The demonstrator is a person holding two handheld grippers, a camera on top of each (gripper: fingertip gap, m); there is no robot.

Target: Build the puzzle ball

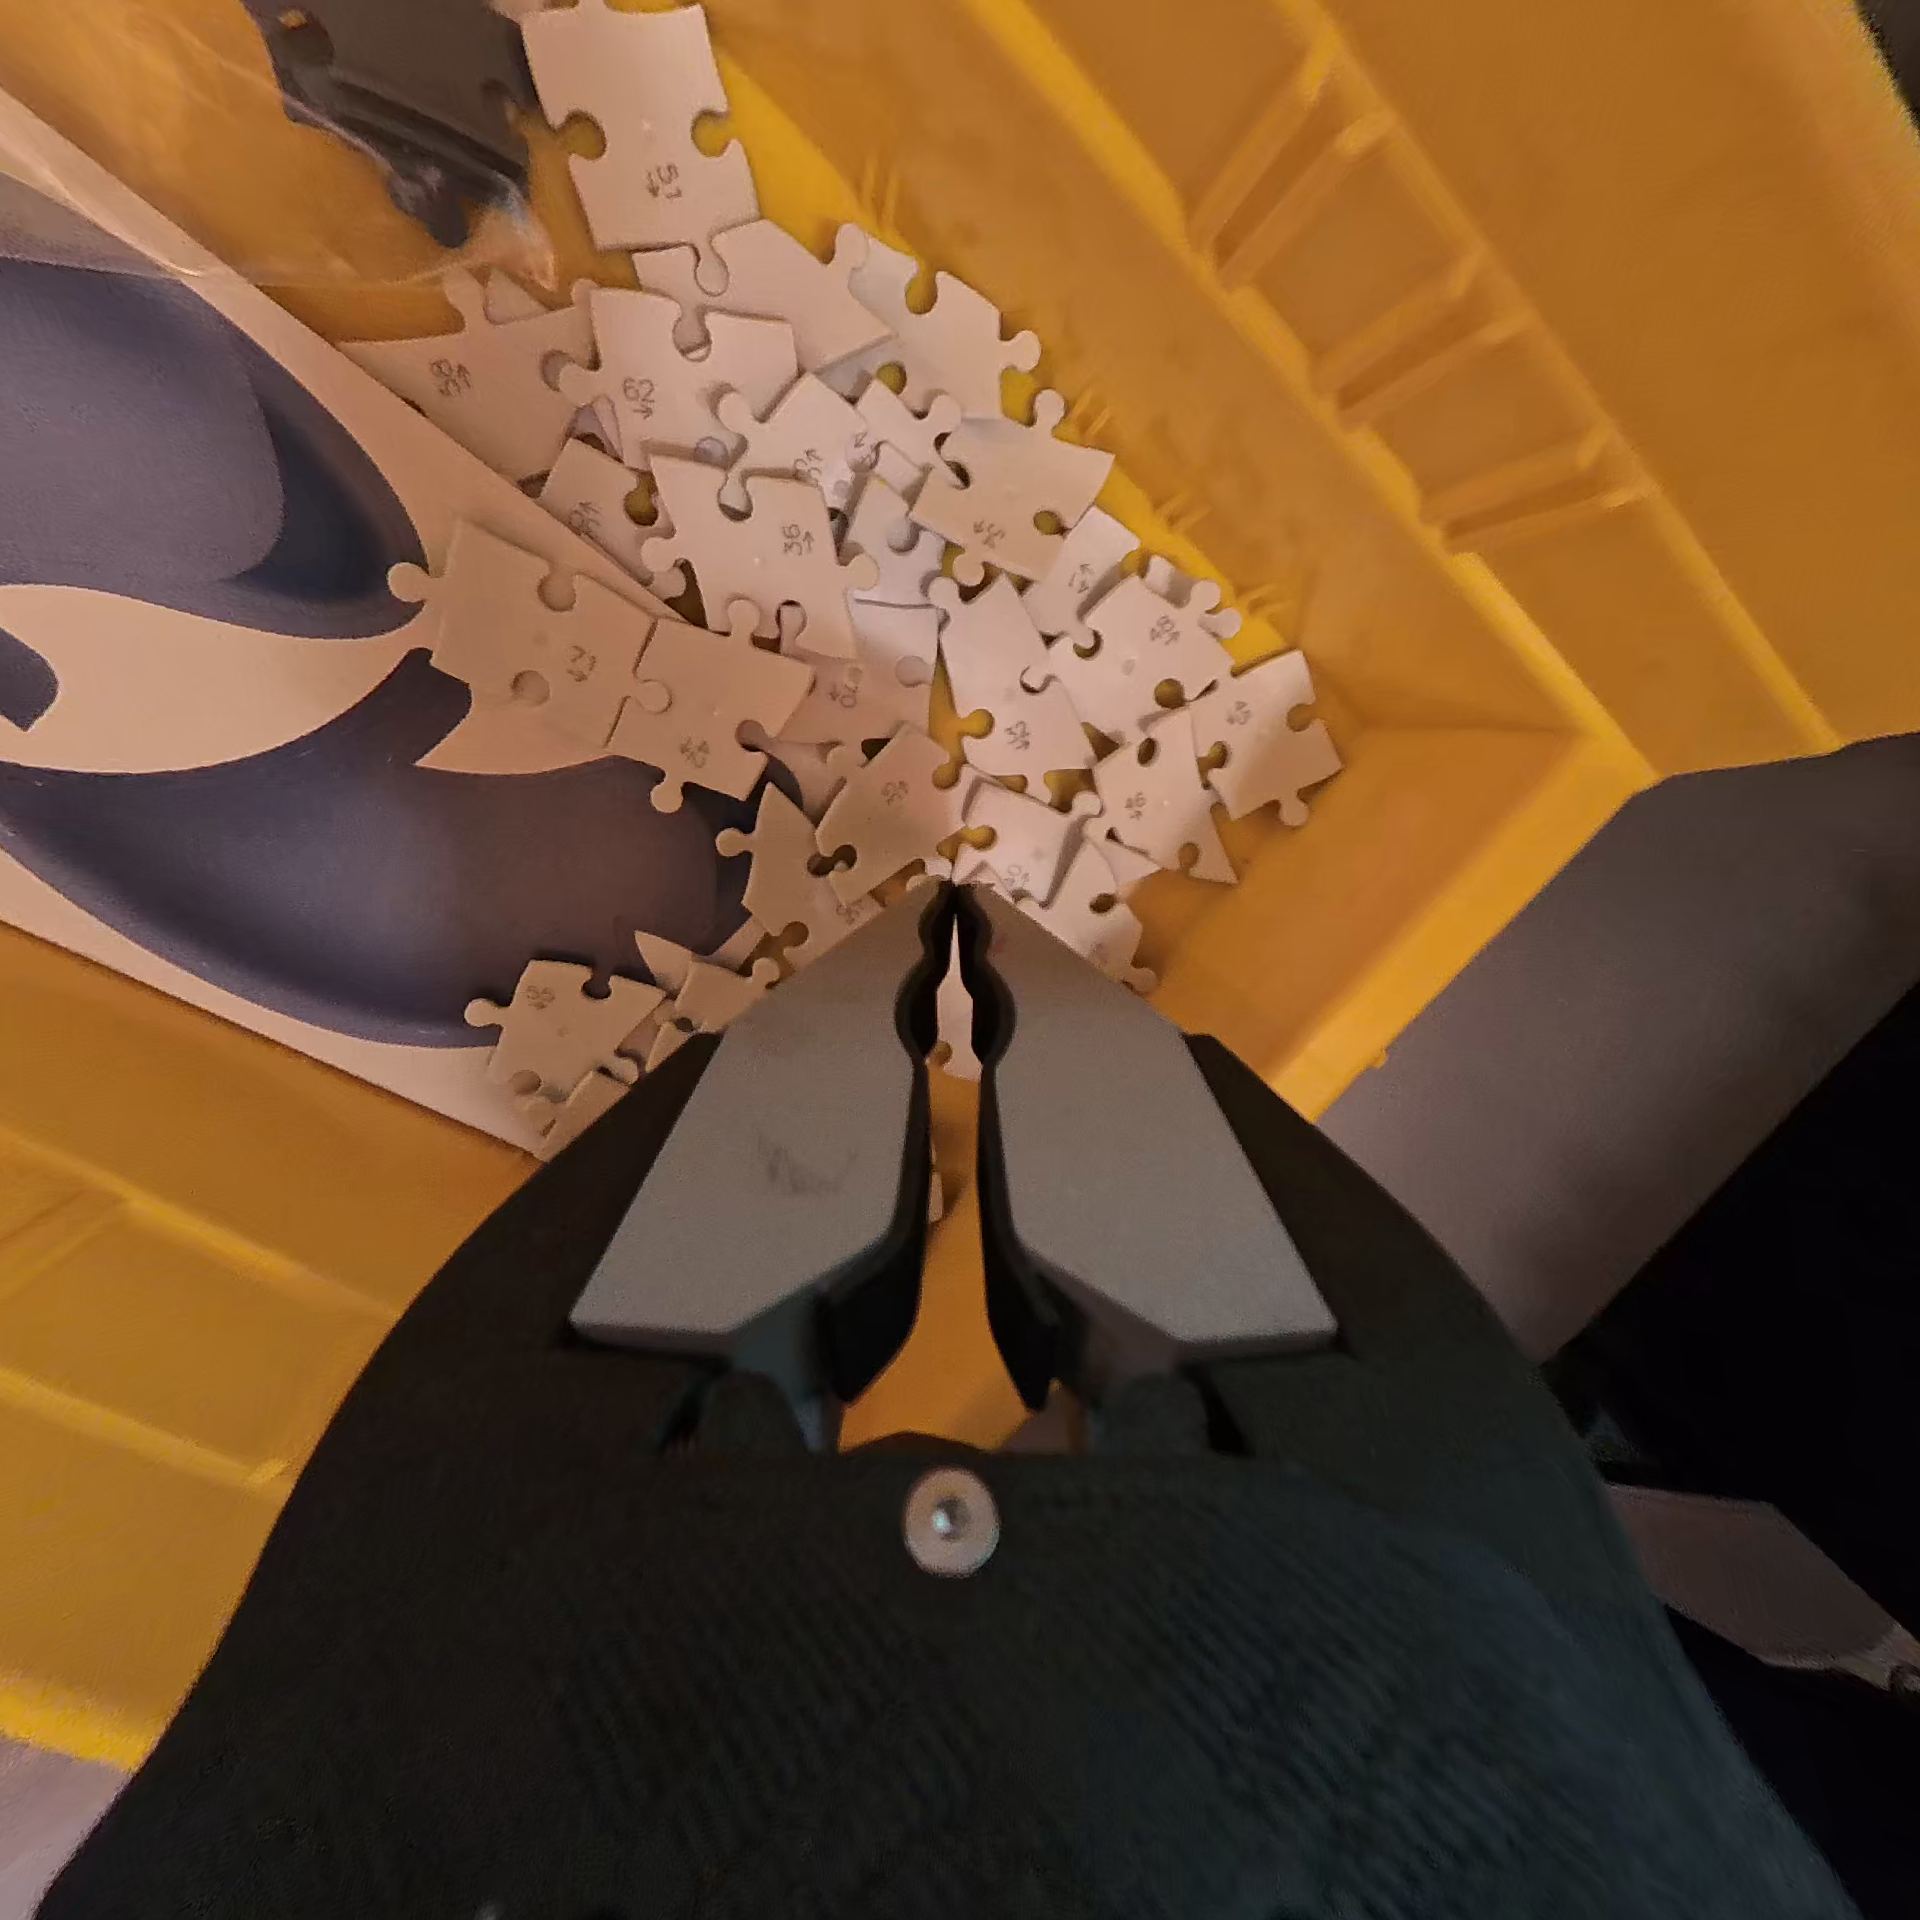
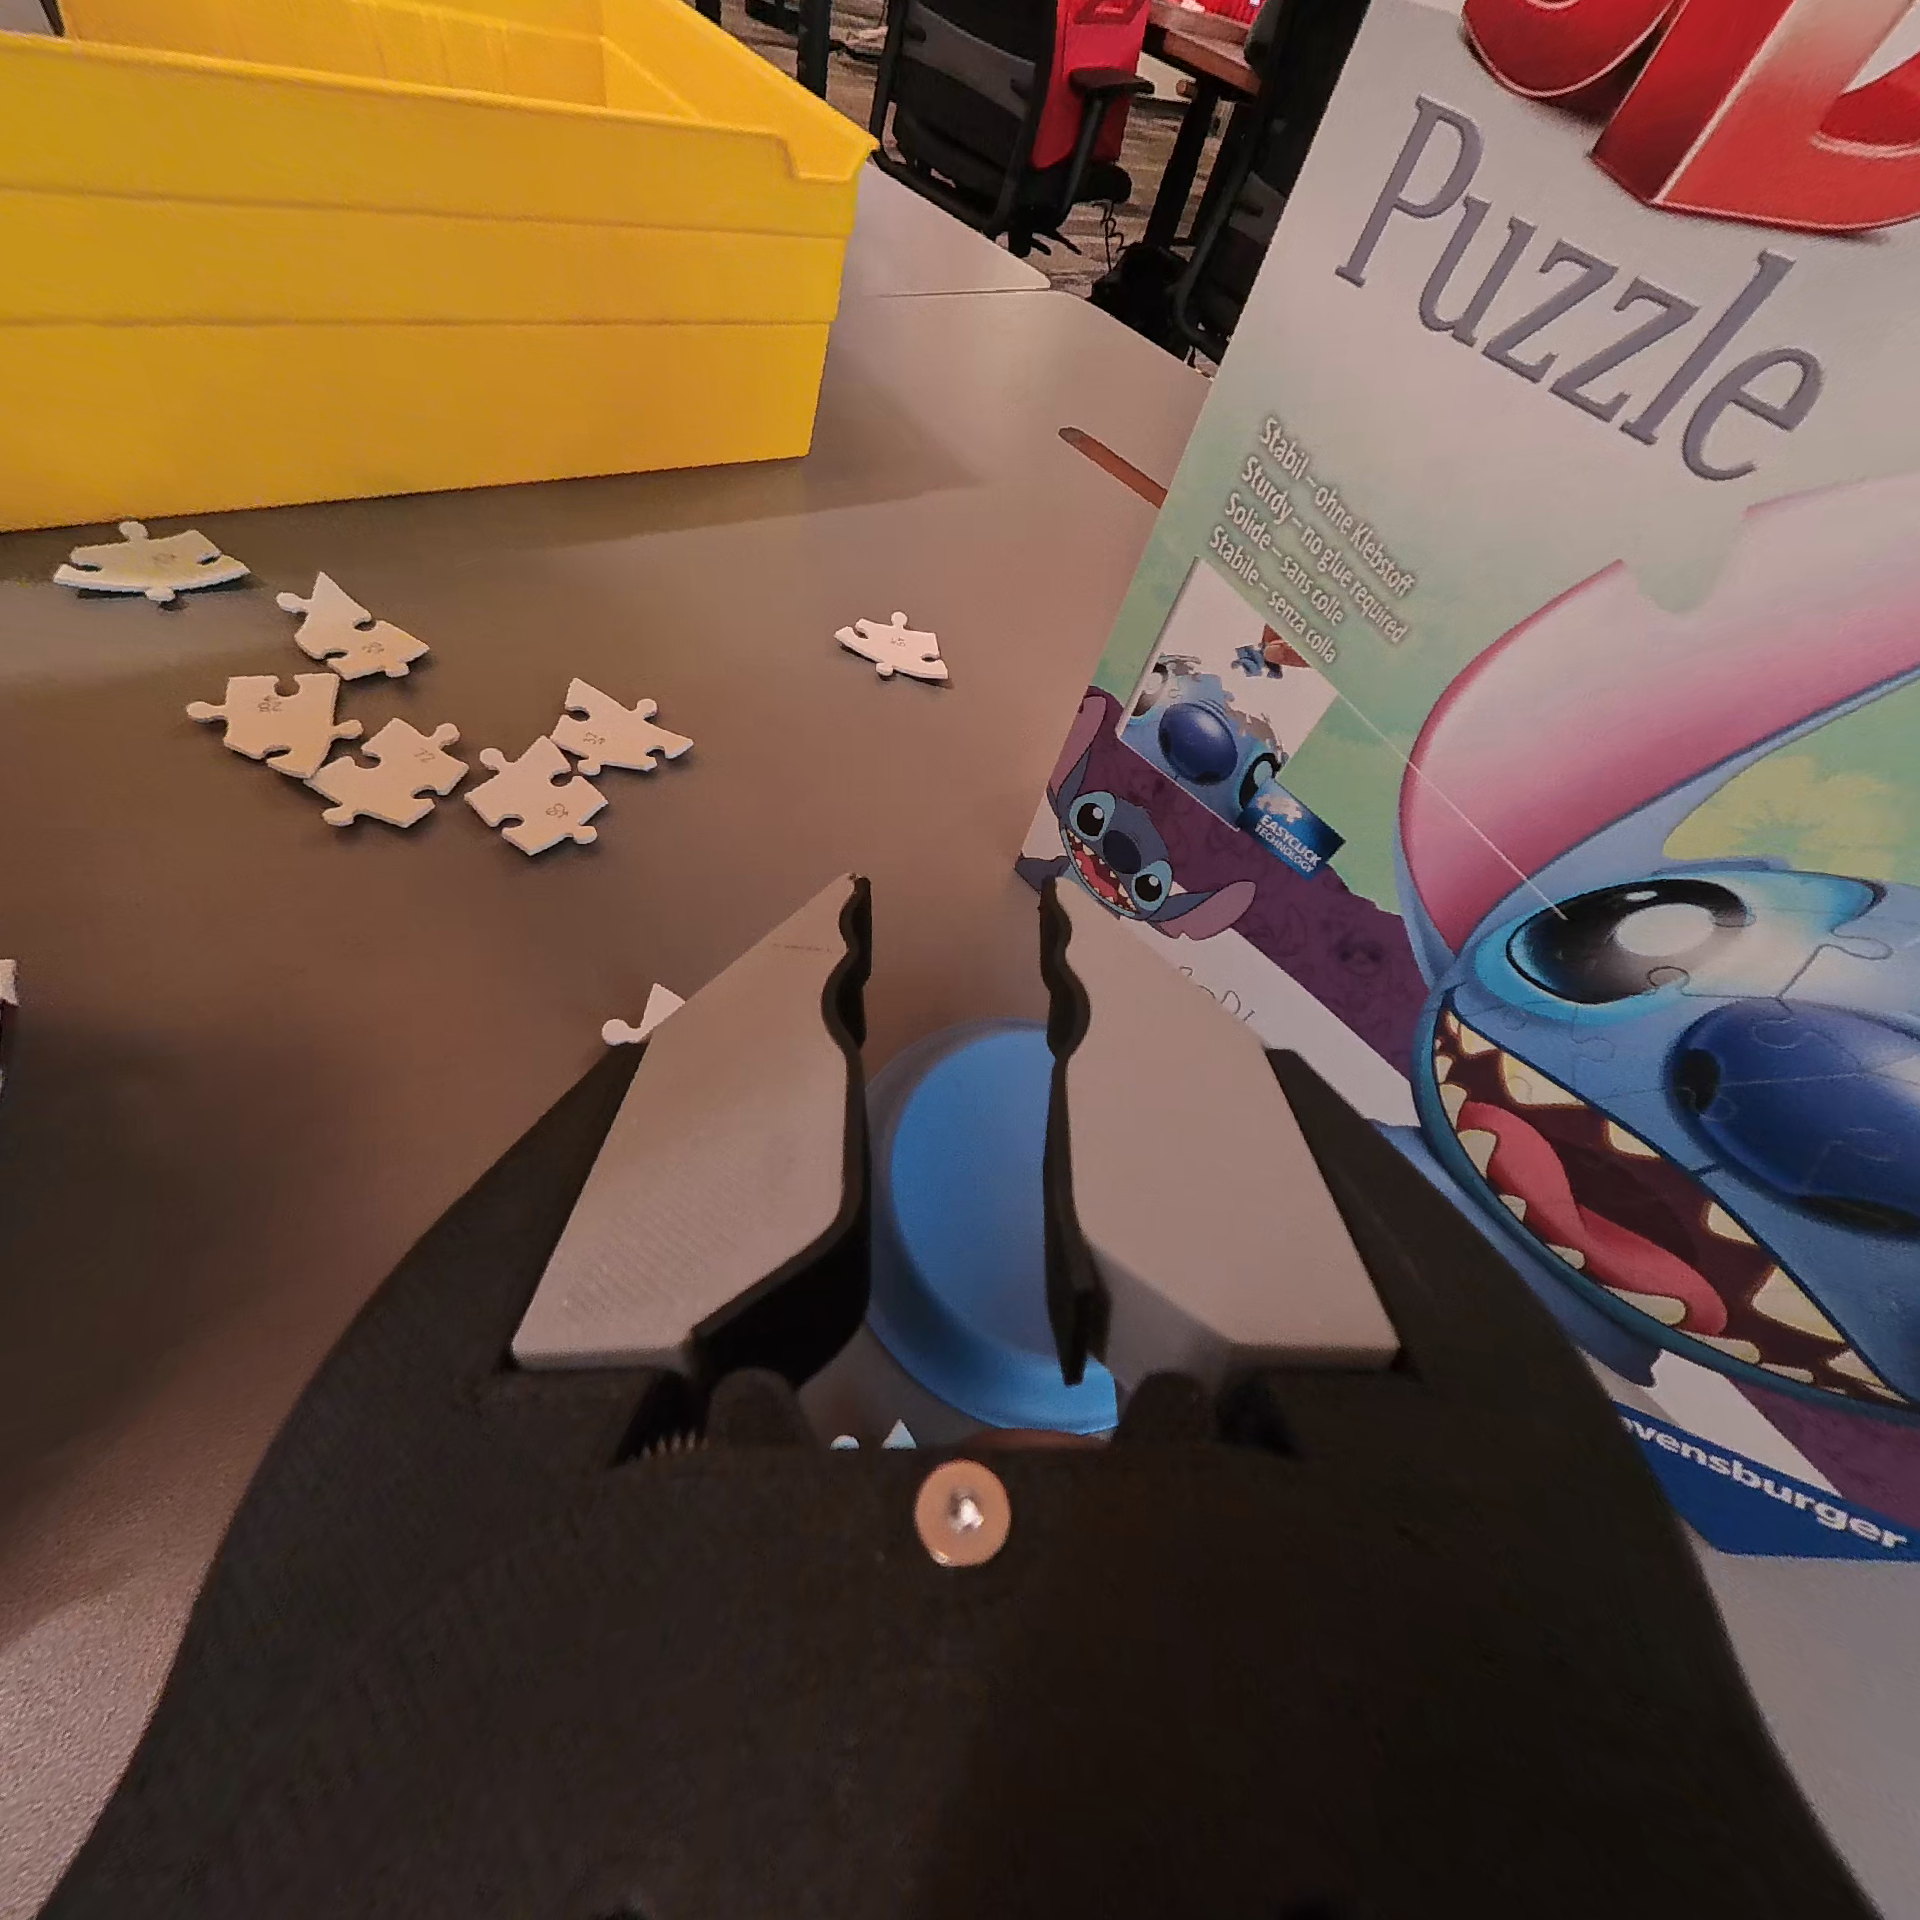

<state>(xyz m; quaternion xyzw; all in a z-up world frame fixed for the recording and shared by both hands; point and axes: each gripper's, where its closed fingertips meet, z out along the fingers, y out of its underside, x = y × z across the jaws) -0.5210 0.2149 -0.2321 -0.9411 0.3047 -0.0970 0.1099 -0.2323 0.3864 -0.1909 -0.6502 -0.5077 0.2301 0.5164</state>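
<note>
Left gripper: our left gripper [image 1: 954, 891] reaches down into the yellow bin [image 1: 1403, 436], fingers brought together at the tips, which meet at the near edge of the heap; we cannot tell whether a piece is nipped between them
Pieces in the bin: a heap of pale puzzle pieces [image 1: 883, 623], backs up and overlapping, lies just ahead of the left tips and spreads ahead and to the left of them
Printed sheet: a sheet with dark swirls [image 1: 239, 644] lies to the left of the left gripper, partly under the pieces
Right gripper: our right gripper [image 2: 951, 899] hovers over the grey table [image 2: 623, 914] with its fingers apart and nothing between them
Blue stand: a round blue stand [image 2: 961, 1195] sits below the right gripper, seen through the gap between its fingers
Loose pieces: several puzzle pieces on the table [image 2: 395, 717] lie ahead and to the left of the right gripper, one more [image 2: 894, 646] straight ahead
Puzzle box: the puzzle box [image 2: 1558, 727] stands just to the right of the right fingers
Bin from the right: the bin's yellow wall [image 2: 416, 312] is far ahead on the left, beyond the loose pieces
</note>
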